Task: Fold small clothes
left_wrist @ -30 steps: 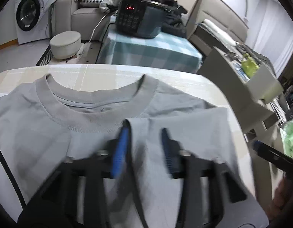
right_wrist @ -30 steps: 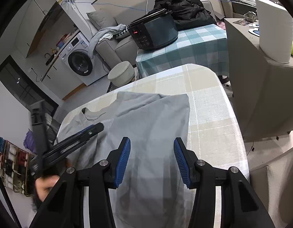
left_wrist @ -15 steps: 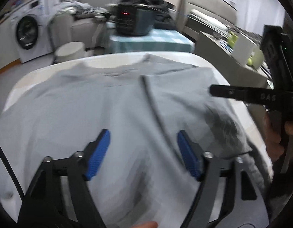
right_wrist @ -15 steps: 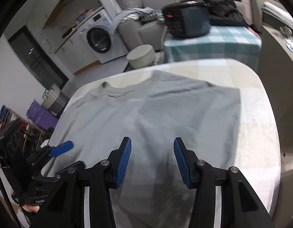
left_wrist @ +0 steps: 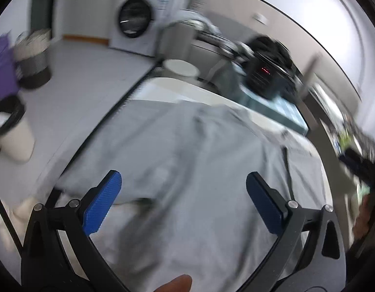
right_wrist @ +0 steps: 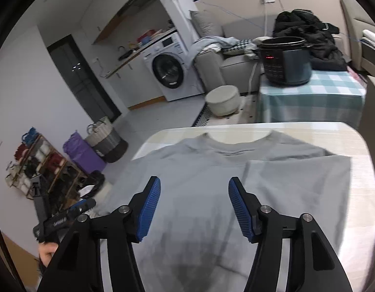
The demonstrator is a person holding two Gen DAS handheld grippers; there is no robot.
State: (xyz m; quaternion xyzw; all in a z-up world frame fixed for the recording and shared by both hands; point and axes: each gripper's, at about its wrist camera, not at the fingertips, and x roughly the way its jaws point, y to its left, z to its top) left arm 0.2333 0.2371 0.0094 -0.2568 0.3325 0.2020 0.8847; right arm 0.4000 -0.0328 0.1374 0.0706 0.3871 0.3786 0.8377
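A grey T-shirt (right_wrist: 211, 170) lies flat on the table (right_wrist: 358, 146), collar at the far end, its right side folded inward over the body. My right gripper (right_wrist: 194, 204) is open and empty, hovering above the shirt's middle. My left gripper (left_wrist: 183, 199) is wide open and empty above the shirt's (left_wrist: 187, 150) left part; this view is blurred. The left gripper also shows in the right wrist view (right_wrist: 78, 206) past the table's left edge. The right gripper shows at the right edge of the left wrist view (left_wrist: 358, 165).
A black cooker (right_wrist: 285, 60) stands on a checked side table (right_wrist: 309, 92) beyond the table. A washing machine (right_wrist: 170, 70), sofa (right_wrist: 224, 58), round stool (right_wrist: 222, 98), baskets (right_wrist: 107, 138) and a shoe rack (right_wrist: 41, 165) lie to the left on the floor.
My left gripper has swung left toward the shirt's left side and opened wider. My right gripper has turned to face the collar, staying open above the shirt.
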